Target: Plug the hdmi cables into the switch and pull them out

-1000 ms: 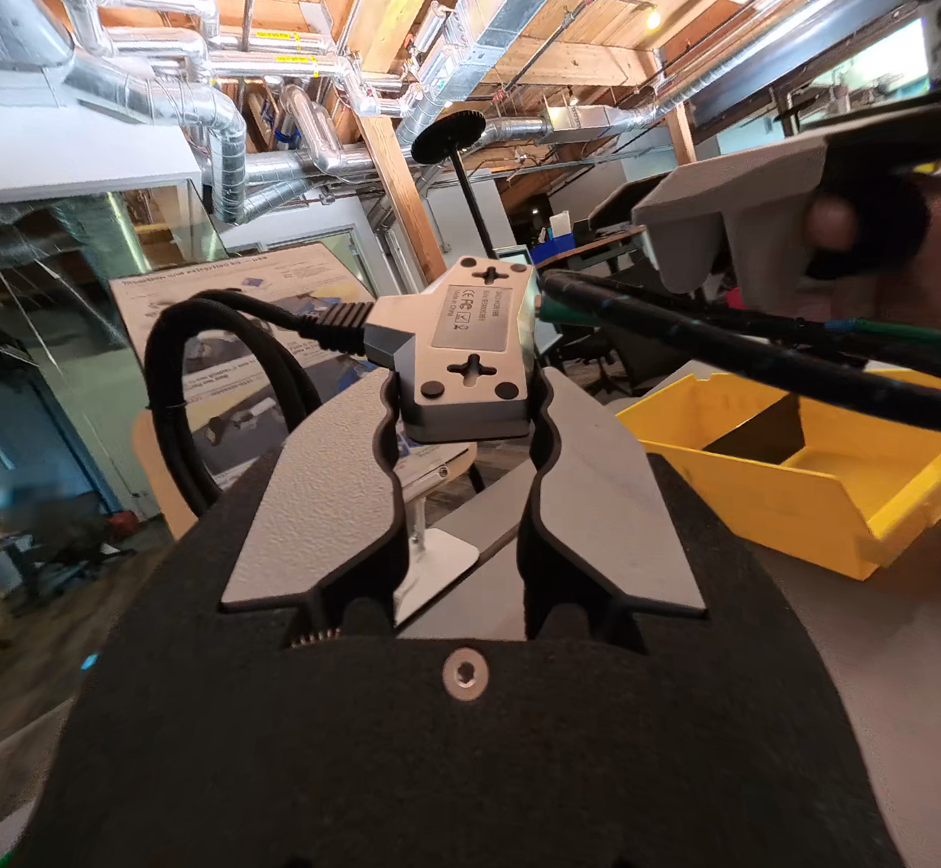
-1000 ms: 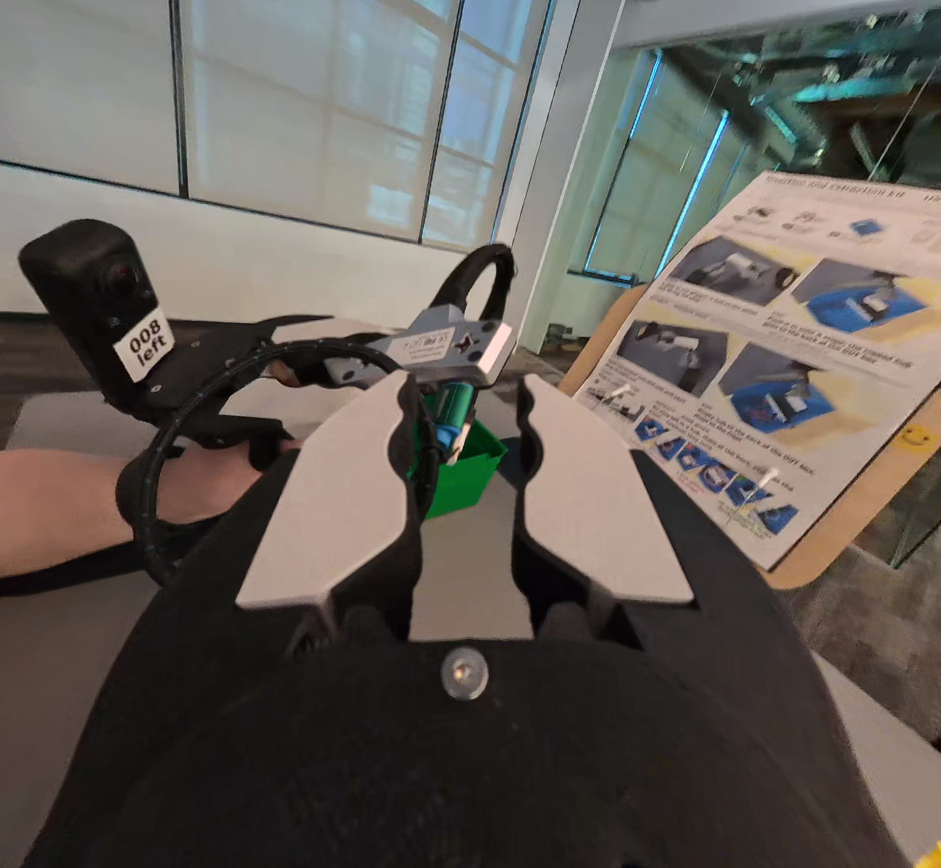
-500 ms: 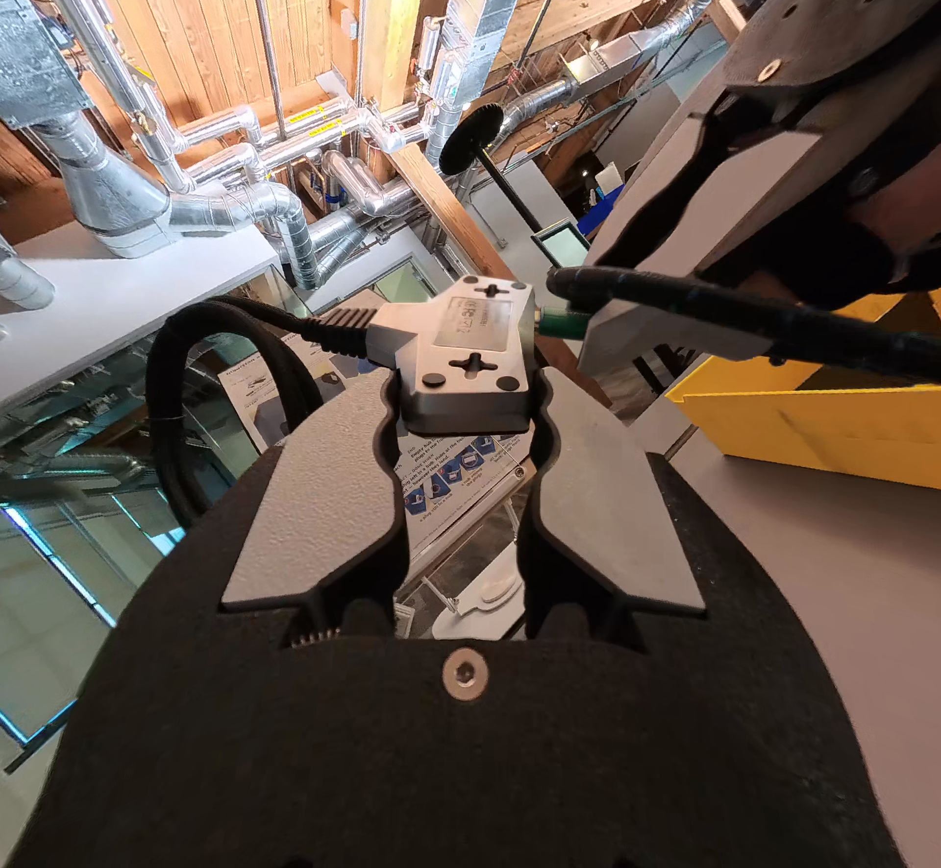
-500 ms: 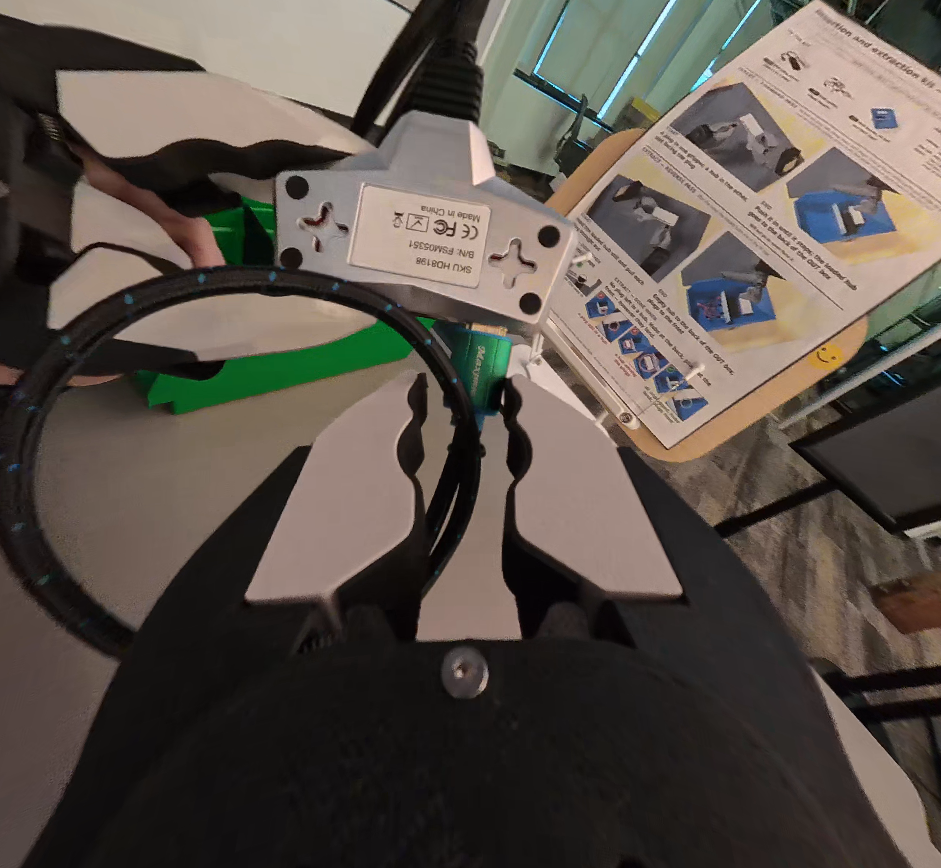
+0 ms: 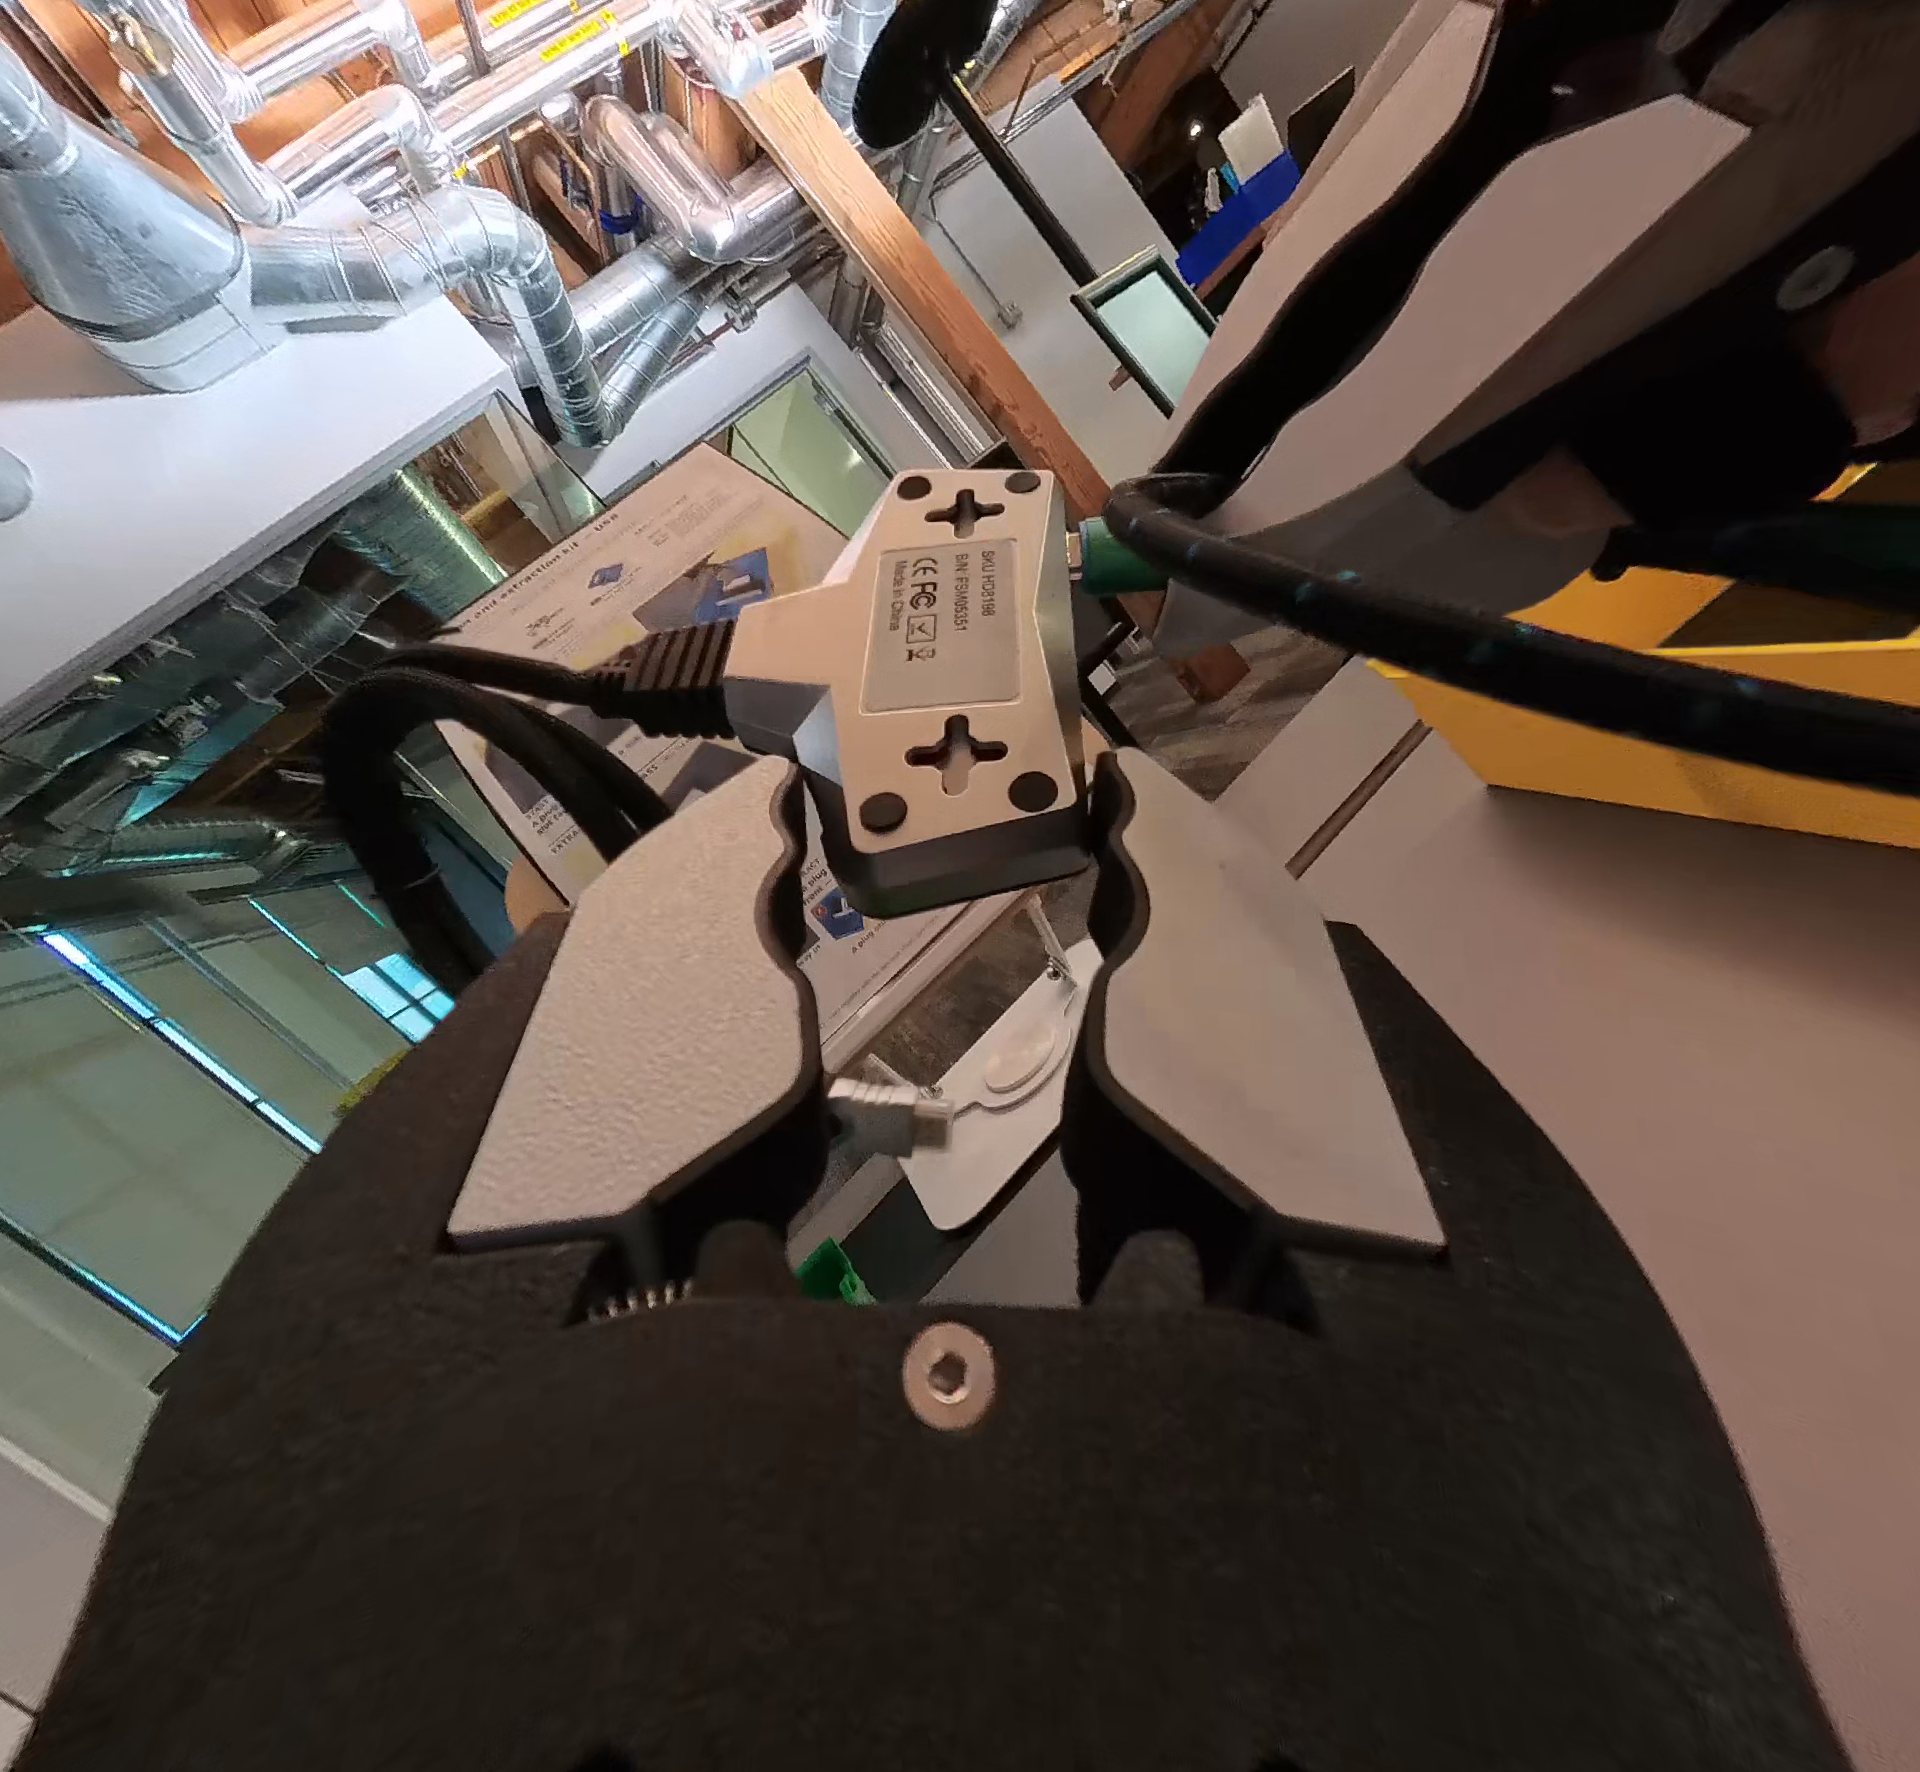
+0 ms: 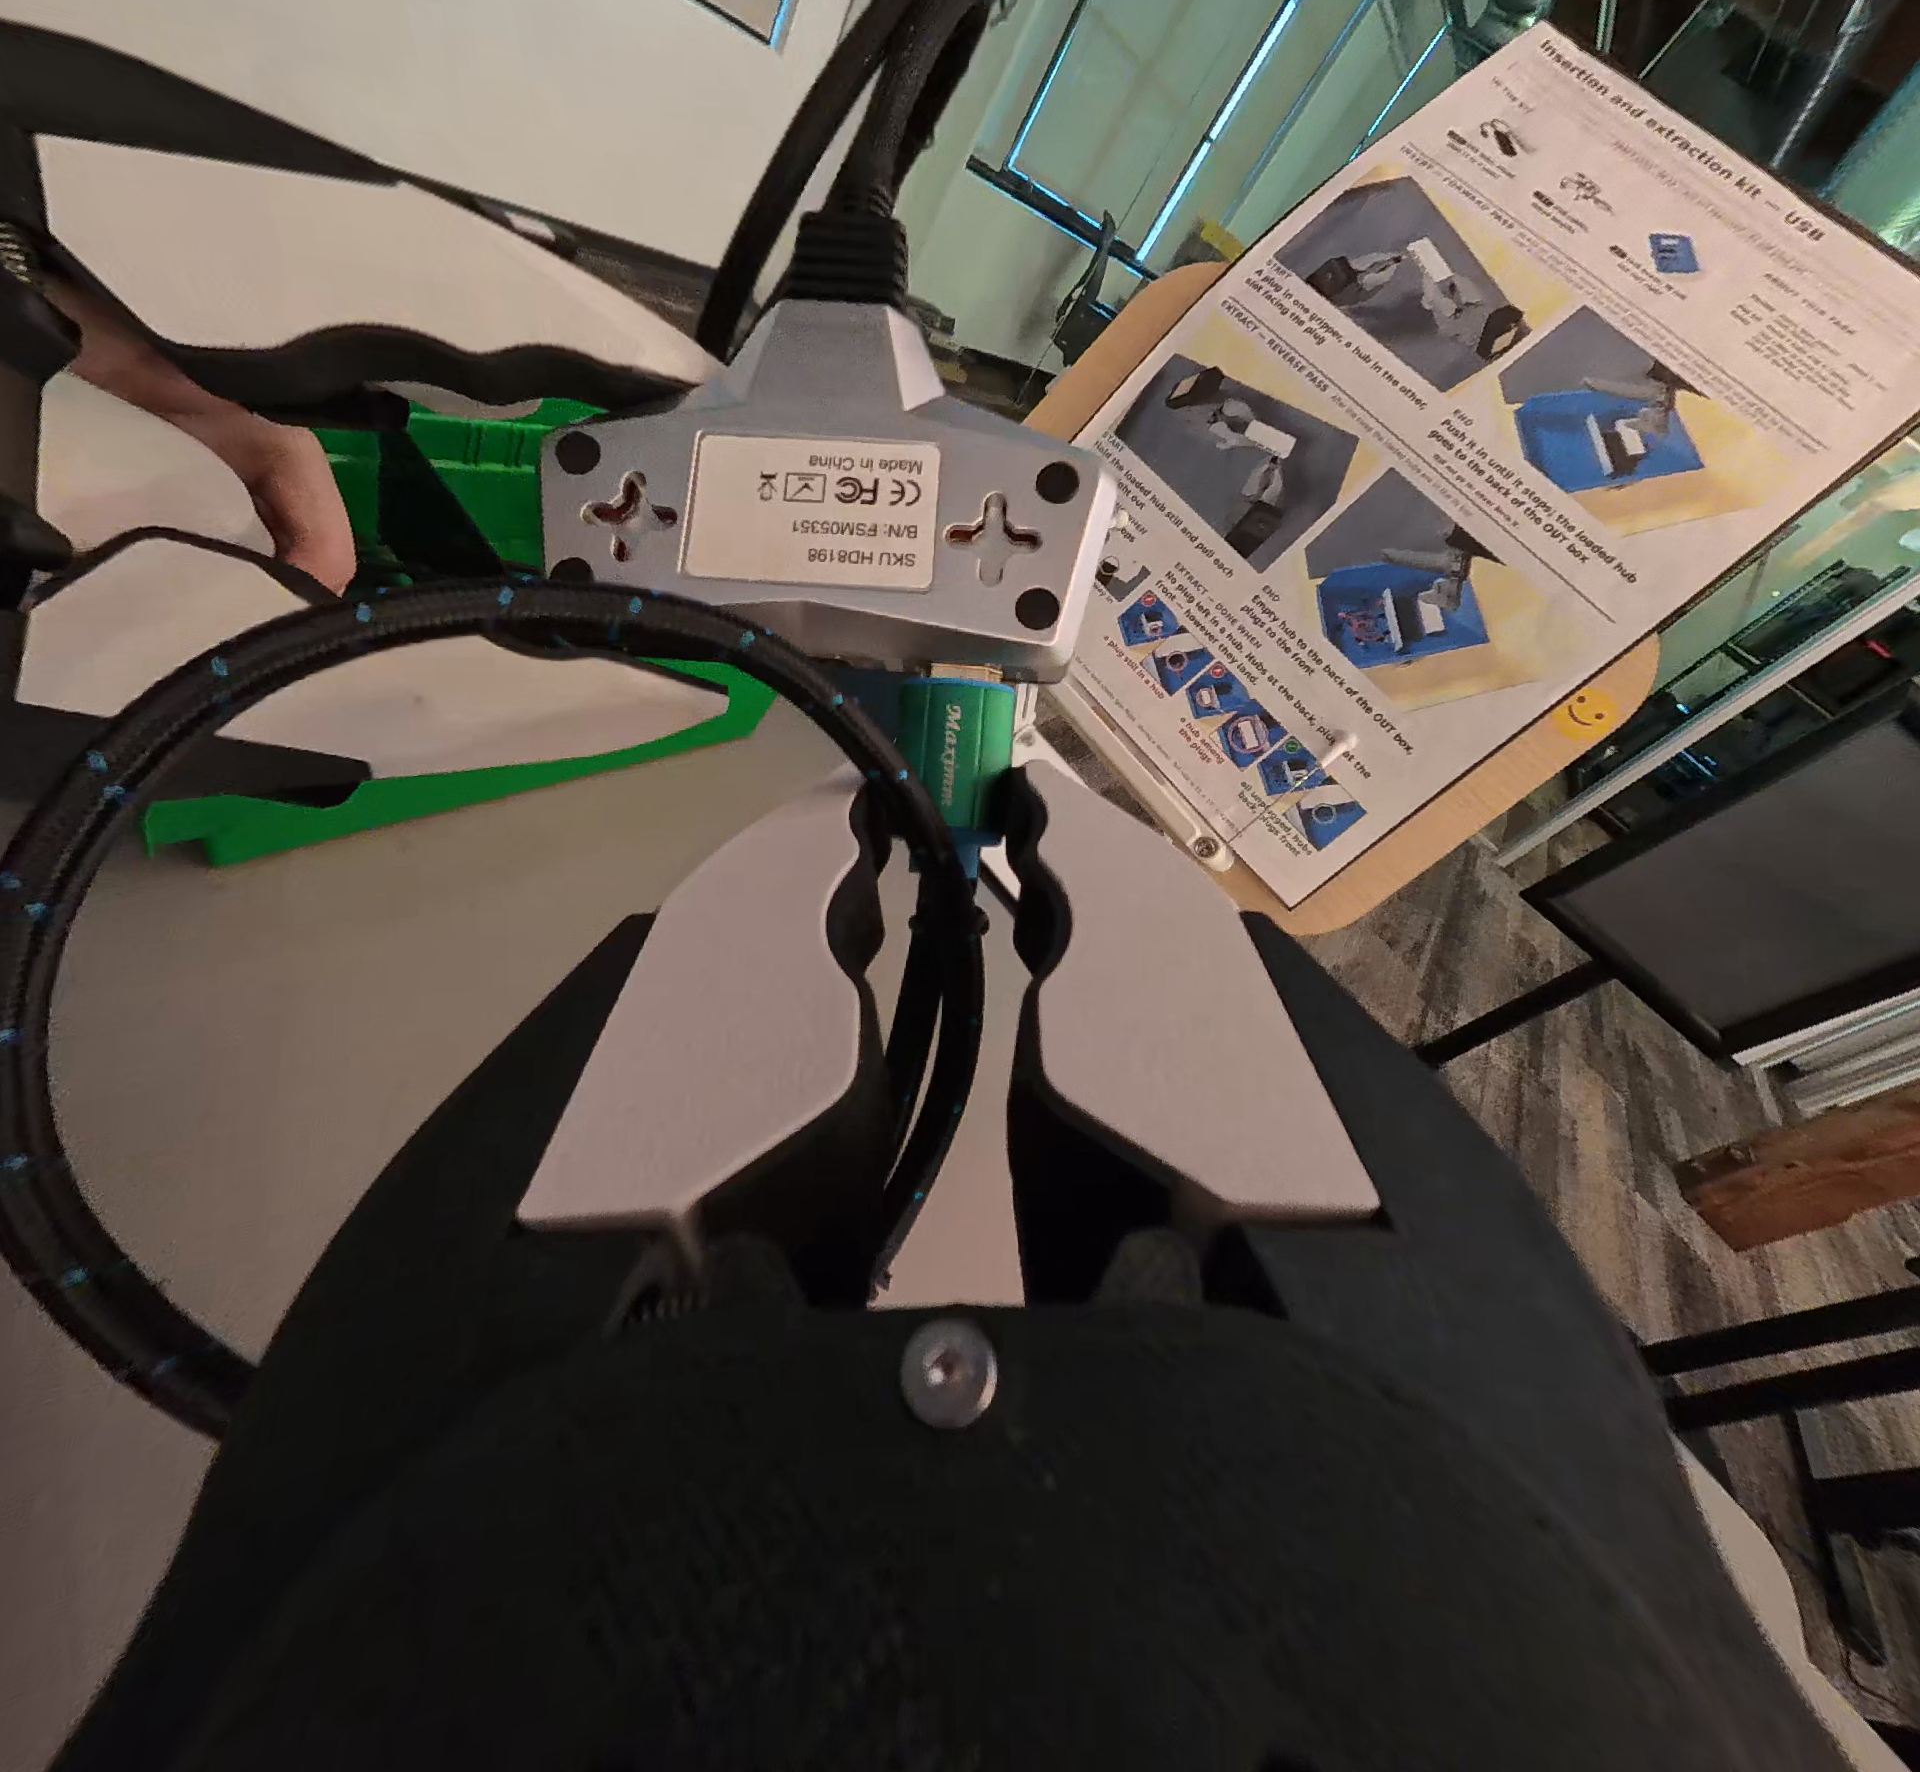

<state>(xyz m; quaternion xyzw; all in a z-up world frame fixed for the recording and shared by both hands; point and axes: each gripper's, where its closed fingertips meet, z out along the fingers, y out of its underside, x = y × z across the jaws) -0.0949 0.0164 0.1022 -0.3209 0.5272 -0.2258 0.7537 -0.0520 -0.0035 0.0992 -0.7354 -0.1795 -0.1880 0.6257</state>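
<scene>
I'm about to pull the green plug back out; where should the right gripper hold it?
Keep the right gripper on the green plug's flat shell, behind the switch, fingers on its two broad faces. Come from the cable end, in line with the port.

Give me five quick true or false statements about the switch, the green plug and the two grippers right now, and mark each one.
1. The left gripper holds the silver switch by its end. True.
2. The right gripper is open and empty. False: it is shut on the green plug.
3. The switch shows its underside, with a label and two cross-shaped slots. True.
4. The green plug lies loose in the yellow bin. False: it sits at a port of the switch, held by the right gripper.
5. The braided cable from the green plug curls in a loop. True.
</scene>
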